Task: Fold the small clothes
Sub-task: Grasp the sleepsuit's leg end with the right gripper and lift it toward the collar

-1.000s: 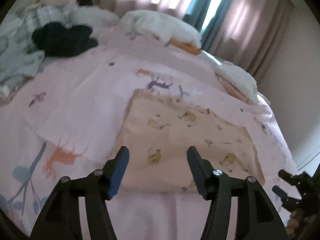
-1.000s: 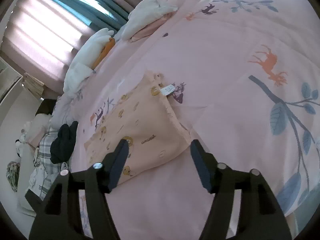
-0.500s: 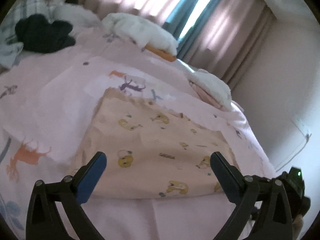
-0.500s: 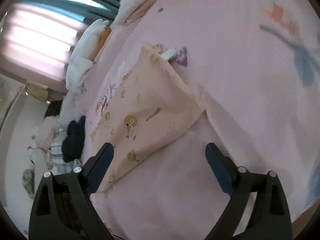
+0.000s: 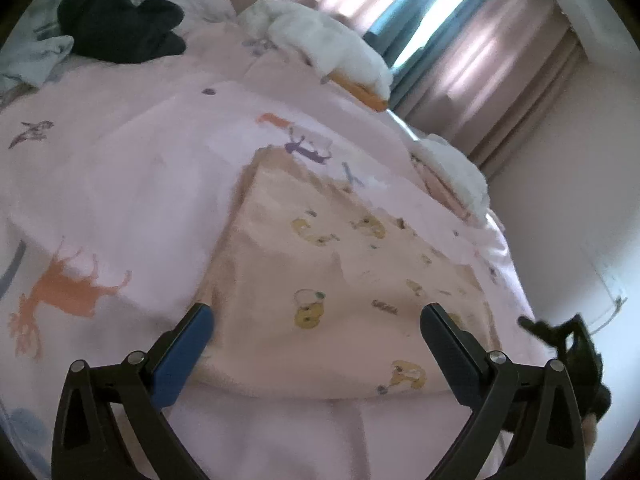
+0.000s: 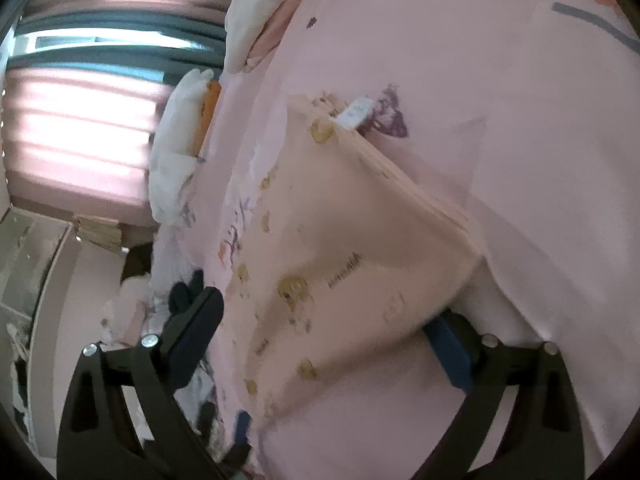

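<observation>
Approach step: left gripper [image 5: 316, 318] and right gripper [image 6: 326, 322], jaws just spread, empty, straddled peach garment [image 5: 340, 280]; next, pinch near edge.

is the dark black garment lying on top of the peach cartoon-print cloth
No, the dark black garment lies far back on the bed, well apart from the peach cartoon-print cloth.

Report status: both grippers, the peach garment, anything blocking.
Left gripper open, right gripper open, jaws just widened, straddling the cloth's near edge. Peach garment lies folded on pink duvet. Nothing blocking.
</observation>
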Available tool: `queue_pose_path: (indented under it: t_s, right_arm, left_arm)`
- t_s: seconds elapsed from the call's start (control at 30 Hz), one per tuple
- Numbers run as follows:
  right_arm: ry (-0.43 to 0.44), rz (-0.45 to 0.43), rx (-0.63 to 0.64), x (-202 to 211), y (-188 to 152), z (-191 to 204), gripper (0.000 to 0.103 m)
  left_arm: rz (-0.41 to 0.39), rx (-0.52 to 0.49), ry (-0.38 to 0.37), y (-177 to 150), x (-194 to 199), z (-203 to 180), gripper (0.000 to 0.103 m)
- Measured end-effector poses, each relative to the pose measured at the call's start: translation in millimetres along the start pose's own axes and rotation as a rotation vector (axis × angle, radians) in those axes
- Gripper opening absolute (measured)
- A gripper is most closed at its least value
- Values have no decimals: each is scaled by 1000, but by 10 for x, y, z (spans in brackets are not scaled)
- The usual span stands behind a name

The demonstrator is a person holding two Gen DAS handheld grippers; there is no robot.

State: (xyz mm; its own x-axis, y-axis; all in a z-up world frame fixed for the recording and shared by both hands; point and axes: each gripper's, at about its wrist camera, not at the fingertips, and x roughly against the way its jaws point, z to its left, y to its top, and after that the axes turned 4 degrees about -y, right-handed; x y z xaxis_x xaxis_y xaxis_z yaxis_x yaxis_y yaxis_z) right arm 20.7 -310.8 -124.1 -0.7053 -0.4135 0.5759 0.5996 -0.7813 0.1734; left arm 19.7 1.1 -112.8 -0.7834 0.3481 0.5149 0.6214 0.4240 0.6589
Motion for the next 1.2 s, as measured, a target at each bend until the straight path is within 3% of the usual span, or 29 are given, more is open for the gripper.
queue_pose_path:
  t_s: [0.17,0.33,0.43,0.5,0.8,0.87,0.97,1.2]
  right_arm:
    - [46,-8,-54,-58,52,24,100]
    - [78,1,-80,-179,96,125,99]
    - [109,23,-90,-295,149,204,99]
    - [78,14,-63,-348,157,254,96]
    - [-61,-60,13,-409,151,141,59]
    - [-85,-70,18,-409,150,83,41]
    - [-70,-80,-9,-398,180,-46,24]
    - [-70,-82,68,-417,177,-58,10]
  left_arm:
    - [-47,-47,61,28,90,-7,102]
    - [-57,82,-1,97,122,140,102]
    - [-53,127,6,125,114,228,102]
    - [-49,141,14,144,104,274,102]
    - [-38,172,58,205,109,450,102]
    - [-45,194,48,222,133,488,102]
    - [-64,236,30,231,174,542,102]
    - [-85,306,19,254,200,626,102]
